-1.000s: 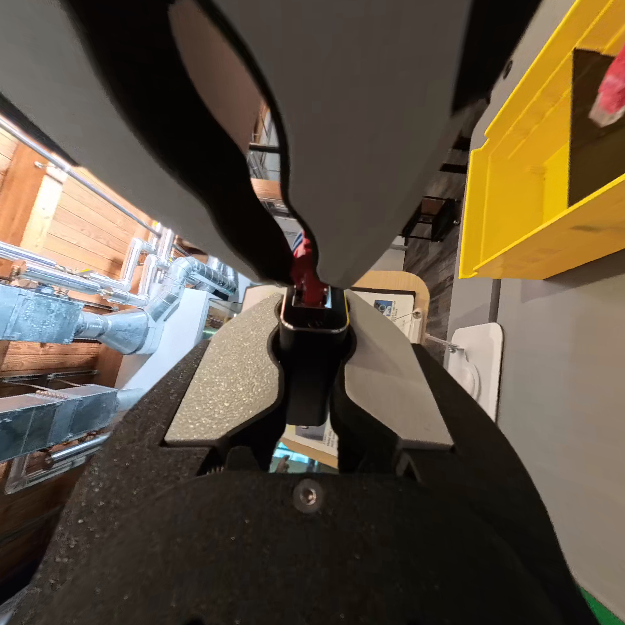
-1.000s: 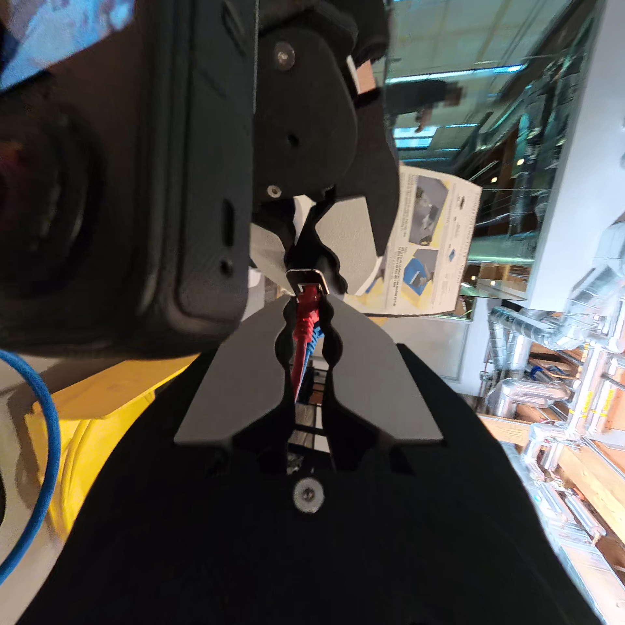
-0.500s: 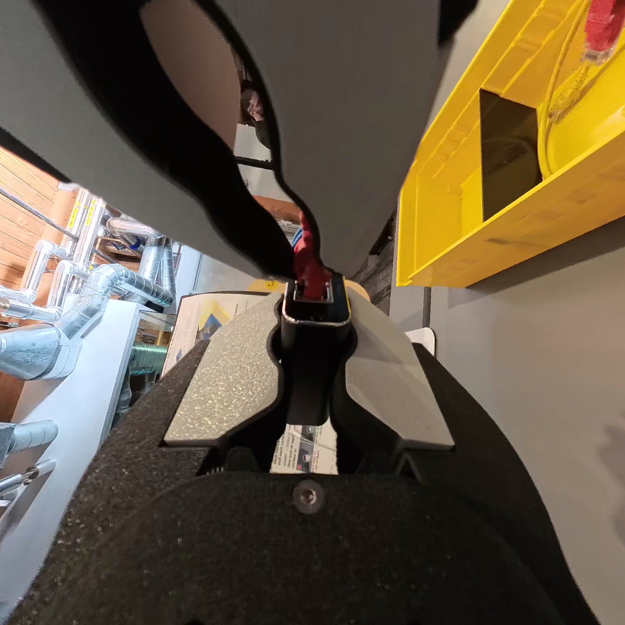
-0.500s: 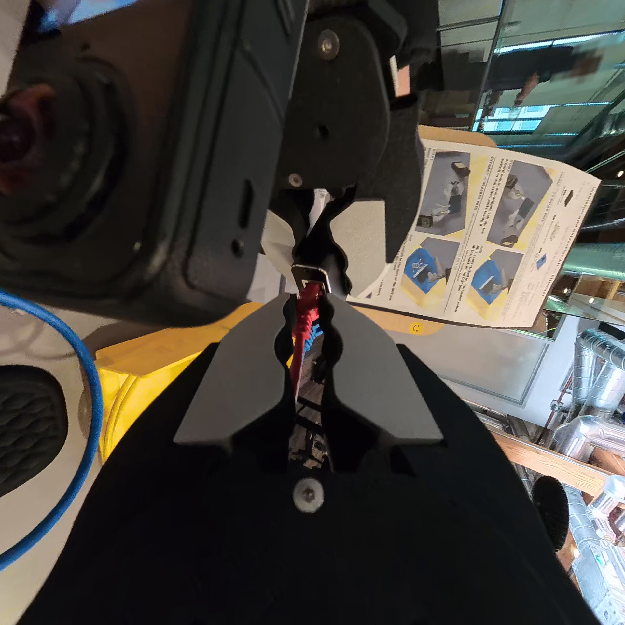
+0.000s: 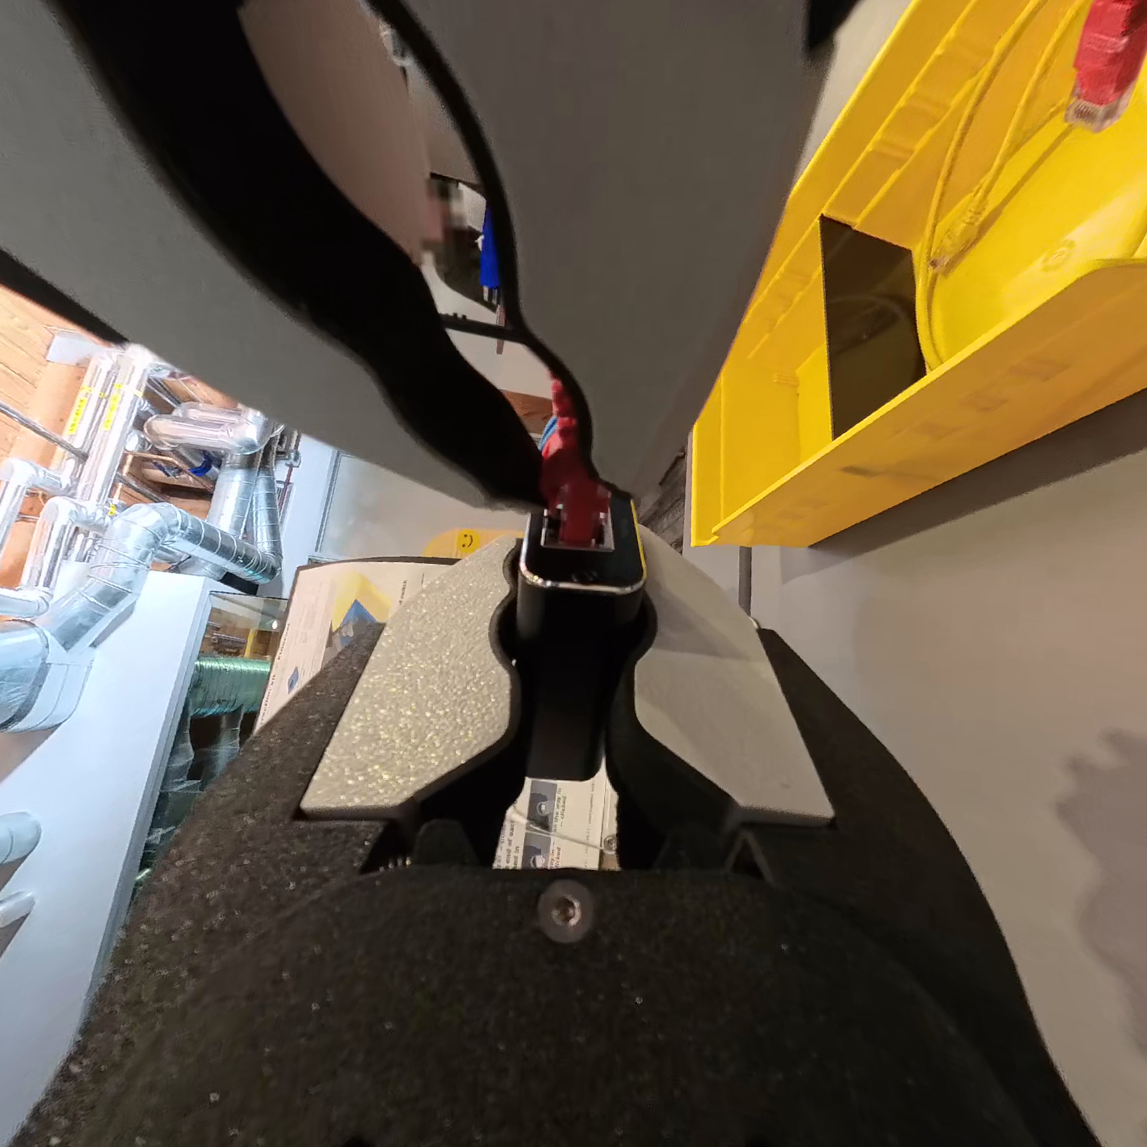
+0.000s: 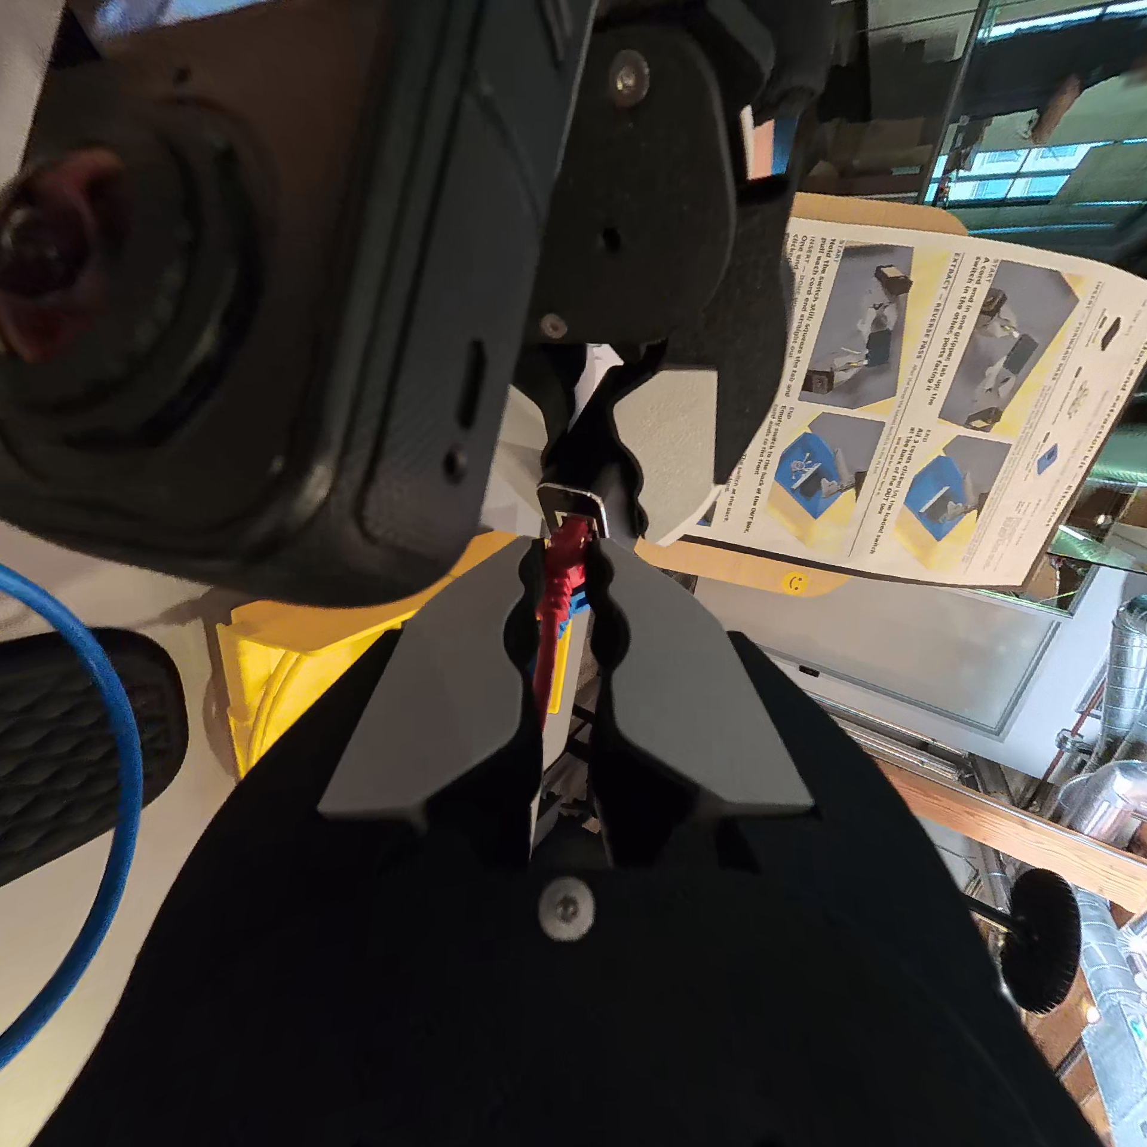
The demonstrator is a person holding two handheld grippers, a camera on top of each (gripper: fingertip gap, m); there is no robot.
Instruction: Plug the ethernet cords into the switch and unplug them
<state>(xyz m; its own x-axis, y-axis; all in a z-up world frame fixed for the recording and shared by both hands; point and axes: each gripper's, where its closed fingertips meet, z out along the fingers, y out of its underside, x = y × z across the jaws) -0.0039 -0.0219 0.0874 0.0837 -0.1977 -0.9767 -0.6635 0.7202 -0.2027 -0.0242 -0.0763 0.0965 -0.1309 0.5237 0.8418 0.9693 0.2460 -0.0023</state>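
My left gripper (image 5: 577, 580) is shut on a small black switch (image 5: 574, 658) held up off the grey table. A red ethernet plug (image 5: 574, 506) sits in the switch's port. My right gripper (image 6: 565, 562) faces the left one and is shut on the red cord (image 6: 557, 596) just behind that plug; the switch (image 6: 574, 503) shows right ahead of its tips. The right gripper's grey fingers (image 5: 620, 217) fill the top of the left wrist view. The left gripper's body and camera (image 6: 248, 279) fill the top left of the right wrist view.
A yellow bin (image 5: 931, 372) on the grey table (image 5: 962, 714) holds a yellow cord and a second red plug (image 5: 1105, 68). A blue cord (image 6: 118, 745) loops at the left. A printed instruction sheet (image 6: 931, 403) stands behind. Metal pipes (image 5: 155, 527) lie beyond. Spacing between my two grippers at the tips: around 6 cm.
Both grippers have swung together with the switch and red cord; the background shifts and the yellow bin looms larger. The red plug stays in the port and both grips hold.
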